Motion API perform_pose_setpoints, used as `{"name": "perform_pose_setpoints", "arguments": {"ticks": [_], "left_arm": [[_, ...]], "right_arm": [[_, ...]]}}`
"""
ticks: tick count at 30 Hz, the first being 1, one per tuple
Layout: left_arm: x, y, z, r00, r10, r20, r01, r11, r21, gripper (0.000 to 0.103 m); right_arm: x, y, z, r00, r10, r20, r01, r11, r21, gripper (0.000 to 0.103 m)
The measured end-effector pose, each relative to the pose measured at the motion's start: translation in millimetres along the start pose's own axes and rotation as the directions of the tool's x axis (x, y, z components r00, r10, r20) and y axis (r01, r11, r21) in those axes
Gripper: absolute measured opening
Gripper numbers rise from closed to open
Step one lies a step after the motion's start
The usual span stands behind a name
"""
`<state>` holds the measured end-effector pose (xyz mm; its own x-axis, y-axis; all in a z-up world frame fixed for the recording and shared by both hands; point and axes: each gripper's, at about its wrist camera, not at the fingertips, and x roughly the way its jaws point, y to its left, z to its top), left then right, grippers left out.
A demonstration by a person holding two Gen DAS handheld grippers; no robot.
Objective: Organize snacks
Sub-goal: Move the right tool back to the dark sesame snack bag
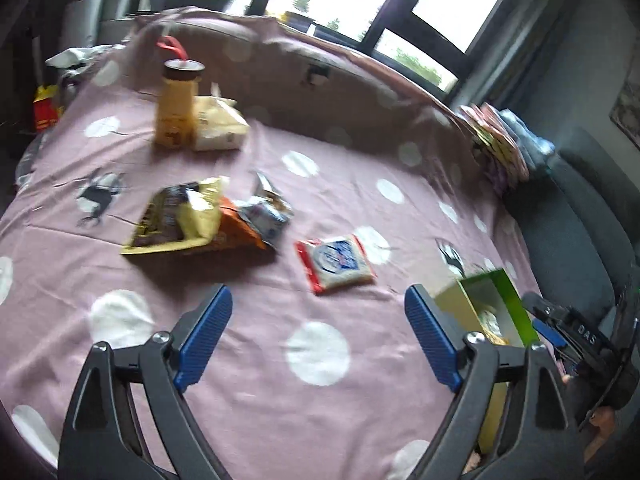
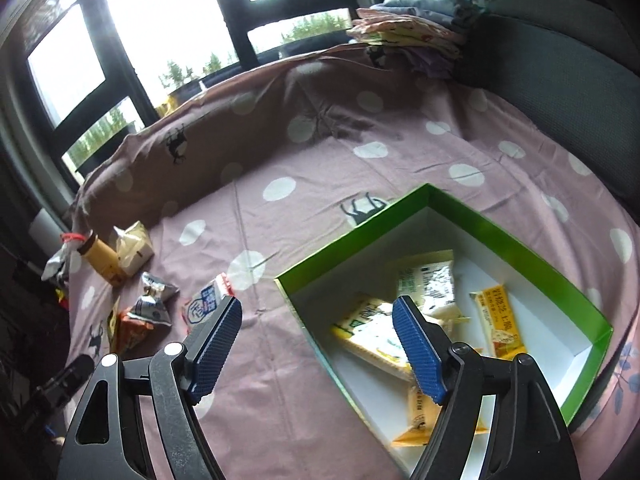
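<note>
- Now the left gripper (image 1: 318,336) hangs over the bed (image 1: 248,360), jaws spread and empty, with no snack between them.
- Right gripper (image 2: 318,346) likewise has spread, empty jaws.
- Snack packets (image 2: 424,304) lie inside the green box (image 2: 520,240) on the right; loose bags (image 1: 200,216) sit farther left.

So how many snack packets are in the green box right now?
4 visible in the green box: a white one at the back, a yellow-white one left, an orange bar right, another orange one nearest; the gripper may hide more.

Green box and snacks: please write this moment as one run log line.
left hand-held gripper: open, empty | right hand-held gripper: open, empty | green box: holds packets | red-white packet: on spotted cloth
</note>
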<state>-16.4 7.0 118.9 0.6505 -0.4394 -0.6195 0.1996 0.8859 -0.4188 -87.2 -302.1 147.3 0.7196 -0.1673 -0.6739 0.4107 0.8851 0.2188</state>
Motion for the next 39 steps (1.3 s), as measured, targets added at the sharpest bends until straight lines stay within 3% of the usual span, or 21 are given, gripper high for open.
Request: {"name": "perform_pose_setpoints", "arguments": {"ticks": [3, 5, 7, 10, 14, 21, 25, 29, 33, 35, 37, 39], "left_arm": [[-5, 48, 8, 0.996, 0.085, 0.019, -0.083, 0.991, -0.103, 0.093], [-6, 78, 11, 0.983, 0.183, 0.032, -0.175, 0.968, -0.181, 0.093], [-7, 101, 14, 0.975, 0.223, 0.025, -0.211, 0.95, -0.23, 0.093], [-3, 126, 11, 0.976, 0.219, -0.001, -0.208, 0.928, -0.308, 0.093], [5, 140, 10, 0.963, 0.264, -0.048, -0.266, 0.911, -0.316, 0.093], [12, 165, 7, 0.948, 0.296, -0.116, -0.318, 0.878, -0.358, 0.093], [6, 179, 7, 0.936, 0.329, -0.122, -0.35, 0.855, -0.383, 0.093], [0, 189, 8, 0.936, 0.332, -0.118, -0.35, 0.838, -0.418, 0.093], [-3, 194, 8, 0.942, 0.314, -0.122, -0.334, 0.829, -0.447, 0.093], [-4, 194, 8, 0.943, 0.308, -0.122, -0.329, 0.829, -0.452, 0.093], [-4, 193, 8, 0.944, 0.308, -0.121, -0.329, 0.828, -0.453, 0.093], [-4, 193, 8, 0.943, 0.308, -0.124, -0.33, 0.83, -0.45, 0.093]], "right_arm": [[12, 25, -5, 0.999, 0.031, -0.03, -0.032, 0.998, -0.059, 0.078], [23, 43, -10, 0.997, 0.057, -0.057, -0.062, 0.994, -0.088, 0.078], [35, 61, -14, 0.992, 0.09, -0.092, -0.099, 0.99, -0.099, 0.079], [59, 90, -18, 0.969, 0.18, -0.171, -0.194, 0.979, -0.069, 0.079], [93, 136, -23, 0.916, 0.289, -0.278, -0.31, 0.95, -0.031, 0.079], [134, 236, -37, 0.847, 0.361, -0.39, -0.438, 0.89, -0.126, 0.079], [159, 270, -39, 0.838, 0.343, -0.425, -0.438, 0.887, -0.148, 0.078], [167, 279, -52, 0.839, 0.3, -0.454, -0.414, 0.893, -0.175, 0.057], [176, 282, -65, 0.813, 0.312, -0.492, -0.432, 0.89, -0.15, 0.033], [176, 285, -69, 0.825, 0.303, -0.476, -0.425, 0.889, -0.171, 0.017], [173, 285, -70, 0.825, 0.333, -0.456, -0.445, 0.881, -0.162, 0.011], [170, 279, -68, 0.794, 0.399, -0.459, -0.493, 0.864, -0.102, 0.007]]}}
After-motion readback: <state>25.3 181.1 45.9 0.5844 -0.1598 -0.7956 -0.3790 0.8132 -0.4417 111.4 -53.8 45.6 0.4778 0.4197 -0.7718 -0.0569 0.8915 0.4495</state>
